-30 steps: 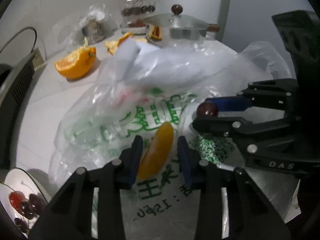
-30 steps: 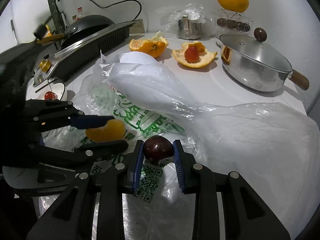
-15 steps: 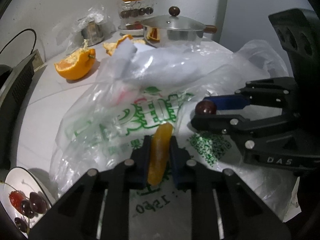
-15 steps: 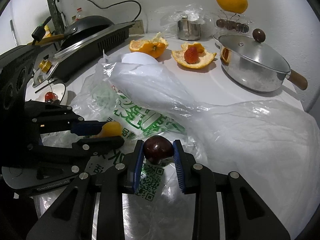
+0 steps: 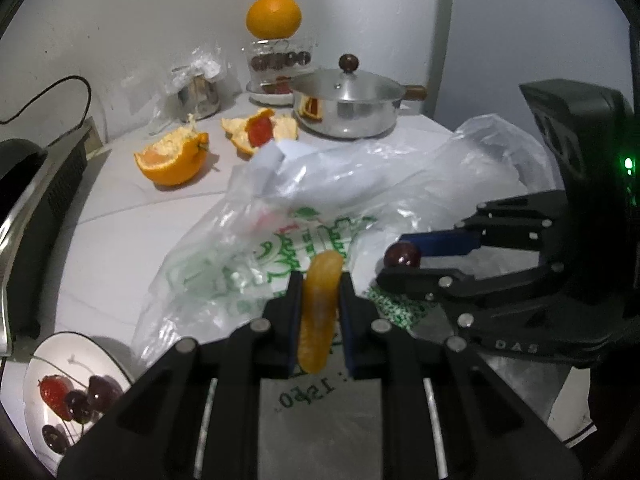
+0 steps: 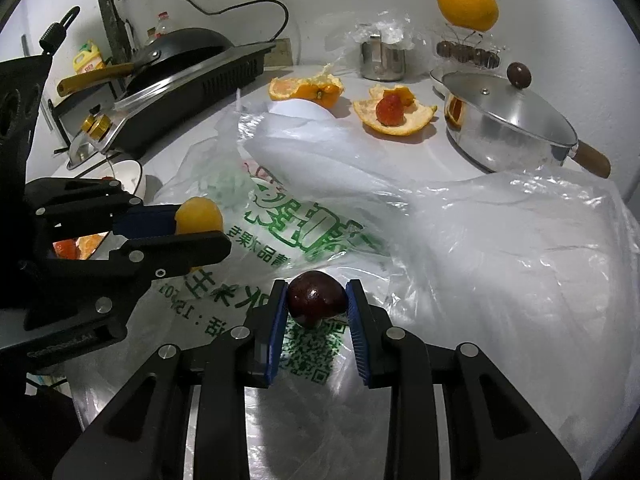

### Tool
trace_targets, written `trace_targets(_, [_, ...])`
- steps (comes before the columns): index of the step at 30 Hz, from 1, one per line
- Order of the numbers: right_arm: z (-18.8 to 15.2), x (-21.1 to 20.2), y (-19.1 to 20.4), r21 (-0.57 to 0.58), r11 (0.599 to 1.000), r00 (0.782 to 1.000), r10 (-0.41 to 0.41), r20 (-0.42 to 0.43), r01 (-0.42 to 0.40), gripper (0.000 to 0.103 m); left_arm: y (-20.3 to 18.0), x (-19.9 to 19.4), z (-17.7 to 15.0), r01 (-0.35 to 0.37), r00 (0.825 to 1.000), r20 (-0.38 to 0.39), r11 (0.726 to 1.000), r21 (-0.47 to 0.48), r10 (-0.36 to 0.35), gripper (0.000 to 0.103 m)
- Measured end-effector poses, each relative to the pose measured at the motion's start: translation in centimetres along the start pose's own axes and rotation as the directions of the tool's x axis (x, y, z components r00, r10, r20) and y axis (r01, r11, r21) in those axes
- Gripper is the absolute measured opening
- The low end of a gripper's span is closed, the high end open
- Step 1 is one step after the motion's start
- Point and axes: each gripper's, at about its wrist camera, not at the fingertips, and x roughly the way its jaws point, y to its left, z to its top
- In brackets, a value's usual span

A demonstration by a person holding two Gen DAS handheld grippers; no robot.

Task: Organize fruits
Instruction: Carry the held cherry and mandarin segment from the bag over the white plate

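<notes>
My left gripper (image 5: 318, 280) is shut on an orange segment (image 5: 318, 312), held over the printed plastic bag (image 5: 256, 248). It also shows in the right wrist view (image 6: 200, 224), with the segment (image 6: 199, 215) between its fingers. My right gripper (image 6: 317, 292) is shut on a dark cherry (image 6: 316, 298), above the bag (image 6: 304, 224). It shows in the left wrist view (image 5: 400, 260) with the cherry (image 5: 402, 255) at its tips. A white dish (image 5: 24, 392) at lower left holds a strawberry and several cherries.
A half-peeled orange (image 5: 172, 158), orange peel with a strawberry (image 5: 260, 132), a lidded steel pot (image 5: 346, 106), a whole orange (image 5: 273, 16) on a jar and a steel cup (image 5: 198, 94) stand at the back. A black stove with pan (image 6: 180, 64) lies left.
My left gripper closed on the orange segment and lifted it slightly off the bag. The right gripper stayed shut on the cherry, nearly still.
</notes>
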Motion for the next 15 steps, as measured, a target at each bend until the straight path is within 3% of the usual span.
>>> trace_targets(15, [0.6,-3.1,3.0,-0.047,0.999,0.999,-0.024,0.042,0.025,0.031,0.6,-5.5,-0.9,-0.024,0.995,0.094,0.999,-0.031,0.026,0.017])
